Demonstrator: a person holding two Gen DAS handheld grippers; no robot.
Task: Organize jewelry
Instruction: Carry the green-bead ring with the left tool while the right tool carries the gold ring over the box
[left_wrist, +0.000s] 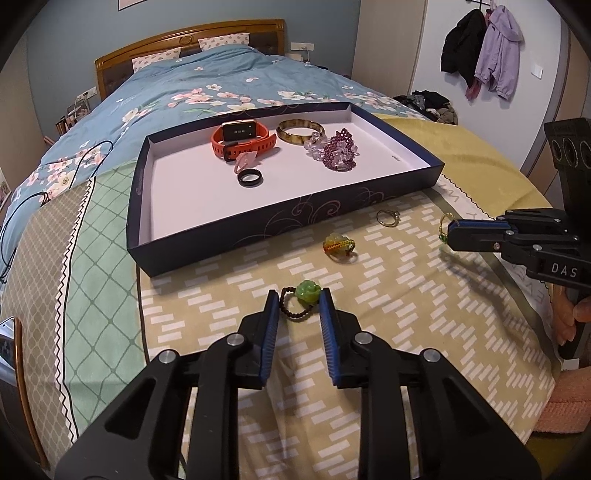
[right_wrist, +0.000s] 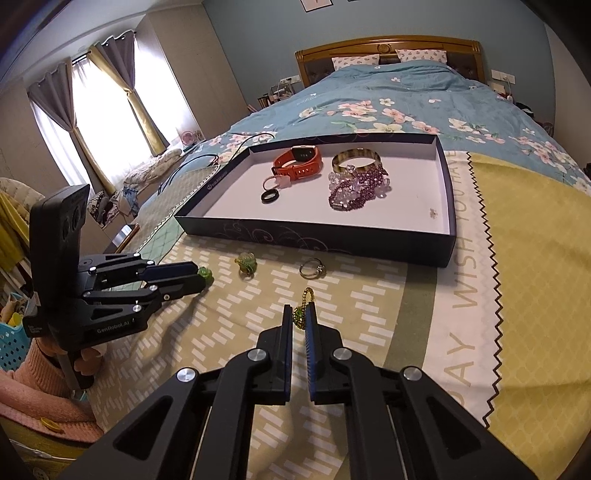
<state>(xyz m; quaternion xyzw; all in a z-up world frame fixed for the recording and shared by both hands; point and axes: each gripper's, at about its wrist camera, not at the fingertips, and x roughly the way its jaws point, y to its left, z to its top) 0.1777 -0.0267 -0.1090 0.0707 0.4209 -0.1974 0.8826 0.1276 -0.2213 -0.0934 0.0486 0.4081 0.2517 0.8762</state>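
A dark blue tray (left_wrist: 236, 225) with a white floor lies on the bed. In it are an orange watch (left_wrist: 242, 142), an amber bangle (left_wrist: 300, 130), purple bead bracelets (left_wrist: 338, 151) and a black ring (left_wrist: 251, 177). My left gripper (left_wrist: 299, 306) is open around a green jade bead ring (left_wrist: 306, 293) on the blanket. My right gripper (right_wrist: 299, 317) is shut on a green and gold pendant (right_wrist: 300, 315) with a small gold chain. A silver ring (right_wrist: 312, 268) and a yellow-green charm ring (right_wrist: 246, 263) lie loose on the blanket in front of the tray.
The tray (right_wrist: 314, 240) sits on a patterned yellow and green blanket (right_wrist: 517, 258) over a blue floral duvet (right_wrist: 369, 103). A black cable (left_wrist: 14, 206) runs across the bed at the left. Coats (left_wrist: 480, 48) hang on the wall.
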